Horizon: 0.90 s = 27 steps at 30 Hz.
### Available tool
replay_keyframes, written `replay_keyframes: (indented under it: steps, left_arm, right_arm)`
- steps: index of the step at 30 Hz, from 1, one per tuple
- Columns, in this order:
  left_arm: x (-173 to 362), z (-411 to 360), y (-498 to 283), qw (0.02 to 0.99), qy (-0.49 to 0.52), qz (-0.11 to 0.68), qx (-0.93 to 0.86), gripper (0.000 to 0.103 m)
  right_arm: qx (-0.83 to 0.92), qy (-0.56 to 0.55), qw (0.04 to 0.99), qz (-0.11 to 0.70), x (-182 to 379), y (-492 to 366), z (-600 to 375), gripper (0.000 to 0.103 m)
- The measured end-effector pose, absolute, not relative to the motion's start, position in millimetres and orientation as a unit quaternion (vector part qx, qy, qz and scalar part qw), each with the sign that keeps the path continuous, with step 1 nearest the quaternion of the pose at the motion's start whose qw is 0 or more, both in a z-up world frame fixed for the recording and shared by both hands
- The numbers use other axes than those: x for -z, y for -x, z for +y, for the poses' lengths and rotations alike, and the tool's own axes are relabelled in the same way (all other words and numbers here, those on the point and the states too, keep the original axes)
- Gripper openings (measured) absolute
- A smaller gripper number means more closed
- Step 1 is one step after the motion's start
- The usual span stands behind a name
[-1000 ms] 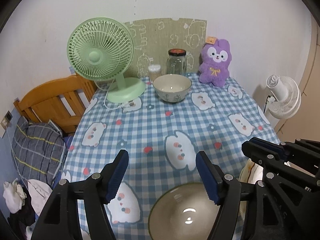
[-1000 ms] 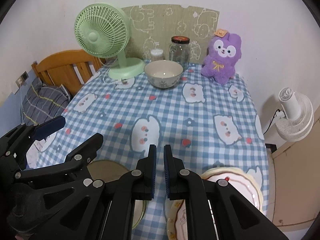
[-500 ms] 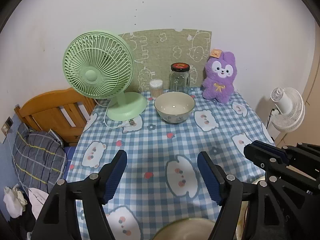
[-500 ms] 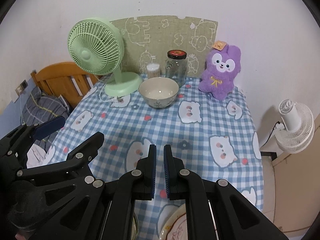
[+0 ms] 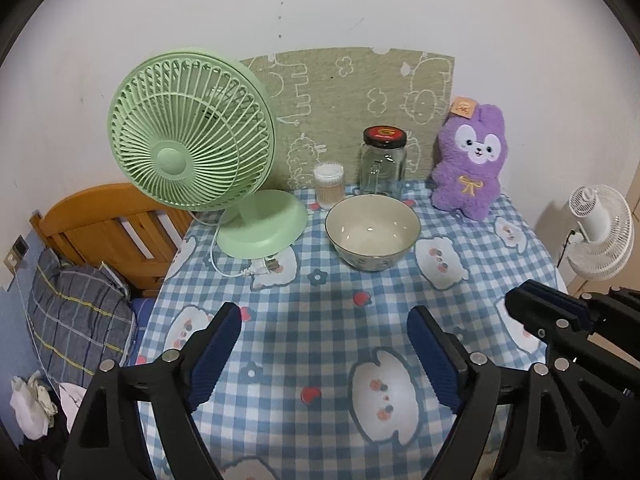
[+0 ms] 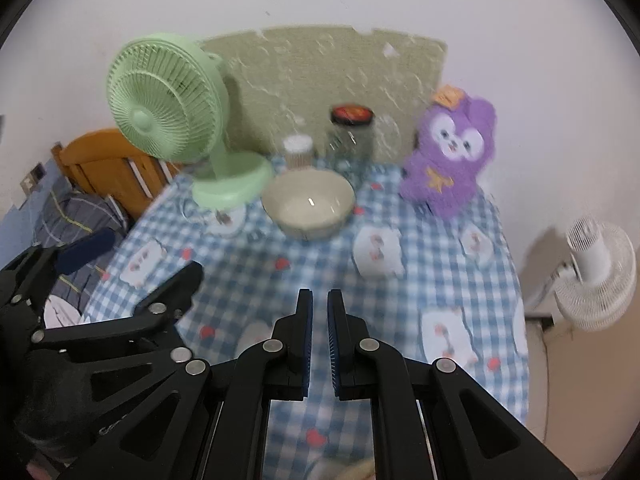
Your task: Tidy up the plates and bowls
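Left wrist view looks down over a desk [image 5: 320, 320] under a blue checked cloth with white cartoon faces. The left gripper [image 5: 324, 344] hangs above the near part of the cloth; its jaws have just been opening and now stand spread wide with nothing between them, only cloth showing in the gap. The right gripper [image 5: 536, 312] pokes in from the right edge of this view, and in the right wrist view [image 6: 318, 336] its jaws are clenched almost together, a thin slit left, gripping nothing.

A cream bowl [image 5: 372, 232] sits upright and empty toward the far side of the desk, well apart from both grippers. Just left of it stands a green desk fan [image 5: 192, 152], its plug lying on the cloth near the base. Behind the bowl are a small cotton-swab tub [image 5: 329, 184] and a glass jar [image 5: 383, 164] with a dark lid, and to the right a purple plush rabbit [image 5: 470, 164] leans by the wall. A white fan [image 5: 600, 232] stands off the desk at right. The right wrist view is blurred
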<state>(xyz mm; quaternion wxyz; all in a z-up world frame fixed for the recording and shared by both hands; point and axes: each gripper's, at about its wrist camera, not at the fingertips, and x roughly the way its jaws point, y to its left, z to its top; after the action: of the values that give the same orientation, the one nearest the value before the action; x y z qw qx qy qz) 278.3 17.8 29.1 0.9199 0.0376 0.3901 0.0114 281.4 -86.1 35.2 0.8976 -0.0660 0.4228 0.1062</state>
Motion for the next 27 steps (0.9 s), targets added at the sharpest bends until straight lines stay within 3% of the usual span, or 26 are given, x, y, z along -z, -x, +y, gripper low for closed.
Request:
replay_keyframes:
  steps: [7, 27]
  left_arm:
    - [-18.3, 17.8, -310.3, 0.915, -0.033, 0.401, -0.012, 0.088]
    - [18.7, 19.1, -394.0, 0.909, -0.024, 0.417, -0.015, 0.088]
  right_arm:
    - [-0.124, 0.074, 0.905, 0.401, -30.3, -308.6, -83.3, 0.01]
    - [-0.107, 0.043, 0.893, 0.435, 9.1, -396.6, -94.9, 0.01]
